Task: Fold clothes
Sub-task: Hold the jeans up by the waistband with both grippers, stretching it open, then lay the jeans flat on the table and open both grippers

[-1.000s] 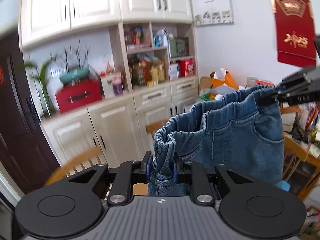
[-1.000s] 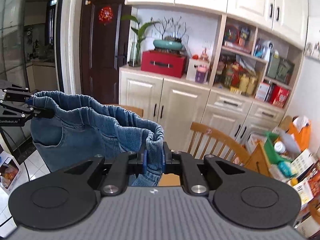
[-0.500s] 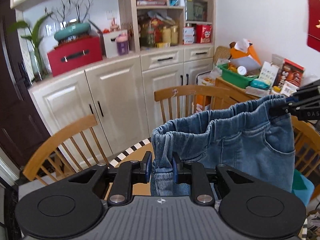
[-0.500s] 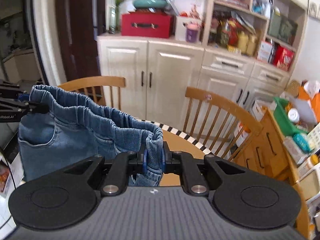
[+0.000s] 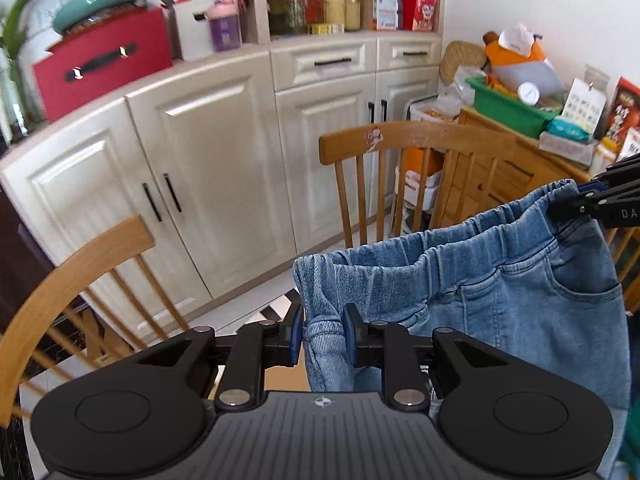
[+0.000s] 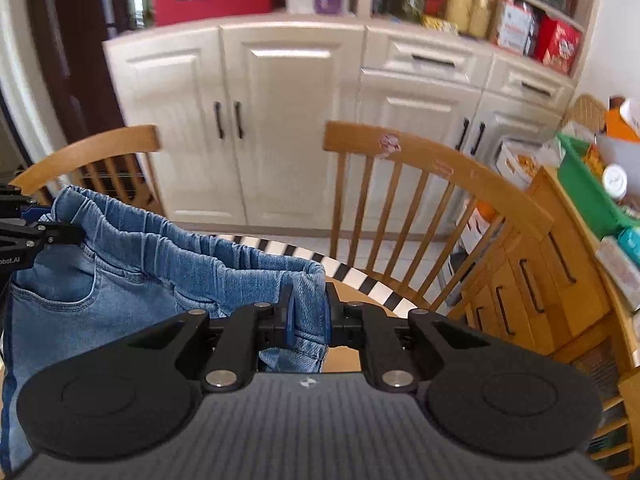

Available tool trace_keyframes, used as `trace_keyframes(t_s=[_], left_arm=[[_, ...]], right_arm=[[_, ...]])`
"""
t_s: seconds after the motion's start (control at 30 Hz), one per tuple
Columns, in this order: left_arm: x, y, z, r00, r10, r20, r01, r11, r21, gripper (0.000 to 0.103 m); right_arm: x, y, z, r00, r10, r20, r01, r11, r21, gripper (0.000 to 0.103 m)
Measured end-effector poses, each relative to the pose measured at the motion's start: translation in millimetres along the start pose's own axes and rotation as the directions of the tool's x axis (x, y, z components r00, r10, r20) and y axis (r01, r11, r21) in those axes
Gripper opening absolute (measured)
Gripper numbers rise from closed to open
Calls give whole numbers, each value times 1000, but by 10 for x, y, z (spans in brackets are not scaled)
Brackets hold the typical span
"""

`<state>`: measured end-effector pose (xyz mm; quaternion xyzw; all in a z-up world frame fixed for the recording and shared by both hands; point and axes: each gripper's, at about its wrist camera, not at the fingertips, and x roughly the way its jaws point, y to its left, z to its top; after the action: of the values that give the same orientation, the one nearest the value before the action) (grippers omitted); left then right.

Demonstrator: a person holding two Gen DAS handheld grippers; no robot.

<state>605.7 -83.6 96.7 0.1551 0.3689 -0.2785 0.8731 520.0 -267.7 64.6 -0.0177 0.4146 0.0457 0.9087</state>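
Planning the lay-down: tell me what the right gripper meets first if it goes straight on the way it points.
Probably the round table with the striped edge just beyond the right gripper, which grips the jeans; depth is uncertain.

The right gripper (image 6: pixel 307 314) clamps one end of the elastic waistband of a pair of blue jeans (image 6: pixel 120 280), which stretches to the left gripper (image 6: pixel 60 232) pinching its other end. Beyond the jeans stand two wooden chairs (image 6: pixel 432 168) before cream cabinets (image 6: pixel 280 120), with a striped table edge (image 6: pixel 360 276) beneath.
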Motion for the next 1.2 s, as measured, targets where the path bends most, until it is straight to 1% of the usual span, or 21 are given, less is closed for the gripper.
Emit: trace_keyframes(t_s=[0.2,0.3,0.43,0.57,0.73,0.87,0.97,1.03,1.1,1.2], left_arm=[[998,107,-2,999,16,-48,-13,998,55,24],[1439,164,-32,998,23,-61,-20,998,58,25],[1889,205,-59,997,39,-64,-35,997,64,26],[2259,225,-68,996,57,-66,-53,996,73,26],[2510,252,-83,996,61,-68,-56,996,65,27],[2671,288,-176,996,57,-75,-54,997,49,29],[2699,300,-251,997,56,-55,-55,998,21,31],[2707,302,-279,997,59,-44,-58,998,9,32],[2718,314,-299,997,69,-35,-69,998,-6,36],[2702,315,-330,996,87,-19,-87,996,-20,43]], right_arm=[[809,-167,30,999,-22,-43,24,999,41,13],[1141,-218,53,998,-40,-57,42,998,46,13],[1511,-258,87,996,-76,-54,78,997,30,13],[1806,-308,117,993,-93,-68,95,995,29,13],[2084,-419,45,994,-87,-64,91,994,54,13],[2238,-511,-80,996,-65,-64,71,994,89,13],[2312,-560,-174,996,-54,-70,63,991,121,13],[2360,-556,-232,995,-60,-74,69,991,119,15],[2386,-533,-266,995,-78,-63,84,991,101,18],[2414,-535,-284,994,-92,-63,99,989,112,23]])
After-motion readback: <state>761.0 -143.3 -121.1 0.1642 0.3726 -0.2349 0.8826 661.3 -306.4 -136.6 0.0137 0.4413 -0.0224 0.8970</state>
